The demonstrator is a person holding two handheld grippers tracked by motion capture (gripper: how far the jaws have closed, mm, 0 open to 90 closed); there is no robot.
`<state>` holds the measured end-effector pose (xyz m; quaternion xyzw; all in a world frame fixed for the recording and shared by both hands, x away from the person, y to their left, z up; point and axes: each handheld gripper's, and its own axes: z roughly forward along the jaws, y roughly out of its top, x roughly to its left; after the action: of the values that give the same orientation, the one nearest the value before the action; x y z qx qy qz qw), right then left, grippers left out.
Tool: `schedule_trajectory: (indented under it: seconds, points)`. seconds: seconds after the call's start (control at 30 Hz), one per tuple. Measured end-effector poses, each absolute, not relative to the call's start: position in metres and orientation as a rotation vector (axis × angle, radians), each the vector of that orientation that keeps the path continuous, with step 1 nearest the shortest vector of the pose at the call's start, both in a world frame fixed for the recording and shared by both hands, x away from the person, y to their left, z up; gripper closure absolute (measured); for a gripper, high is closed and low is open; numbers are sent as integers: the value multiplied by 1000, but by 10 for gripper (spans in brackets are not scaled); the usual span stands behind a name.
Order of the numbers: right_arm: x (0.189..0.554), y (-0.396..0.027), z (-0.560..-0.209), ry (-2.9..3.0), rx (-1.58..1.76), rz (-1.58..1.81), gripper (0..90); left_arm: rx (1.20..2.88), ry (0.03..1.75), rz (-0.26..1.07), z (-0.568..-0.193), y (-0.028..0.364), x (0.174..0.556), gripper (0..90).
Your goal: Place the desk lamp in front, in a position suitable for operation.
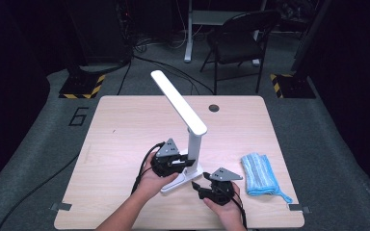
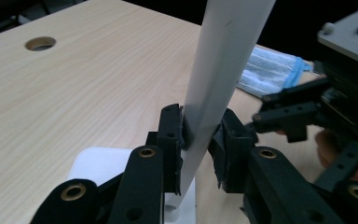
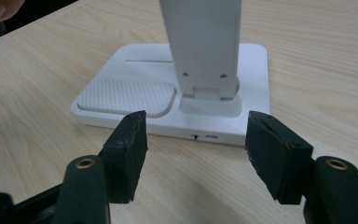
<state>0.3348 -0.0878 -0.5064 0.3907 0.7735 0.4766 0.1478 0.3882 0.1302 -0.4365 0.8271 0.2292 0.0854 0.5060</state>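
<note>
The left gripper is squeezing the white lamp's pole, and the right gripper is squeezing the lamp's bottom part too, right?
Not quite. The left gripper is squeezing the lamp's pole, but the right gripper squeezes nothing: the right gripper view shows its jaws open, just short of the lamp's base.

A light wooden counter (image 1: pixel 125 130) with rounded corners and a round cable hole (image 1: pixel 214 108) near its far edge. A white desk lamp (image 1: pixel 189 139) stands on its flat base near the front middle. A folded blue cloth (image 1: pixel 259 173) lies to the lamp's right, well apart from it, near the front right corner.
</note>
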Motion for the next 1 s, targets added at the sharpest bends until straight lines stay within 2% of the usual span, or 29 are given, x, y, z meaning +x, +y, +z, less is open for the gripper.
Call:
schedule_trajectory:
  seconds: [0.23, 0.43, 0.83, 1.0]
  points:
    - [335, -85, -507, 2224, 1121, 1429, 357, 1975, 514, 86, -441, 142, 374, 723]
    - [335, -75, -507, 2239, 1046, 1457, 358, 1922, 521, 36, -440, 160, 369, 774]
    - [347, -71, -507, 2255, 1001, 1489, 394, 1968, 570, 118, -444, 175, 363, 641]
    - [337, -68, -504, 2286, 967, 1521, 455, 1945, 575, 125, -442, 184, 360, 550]
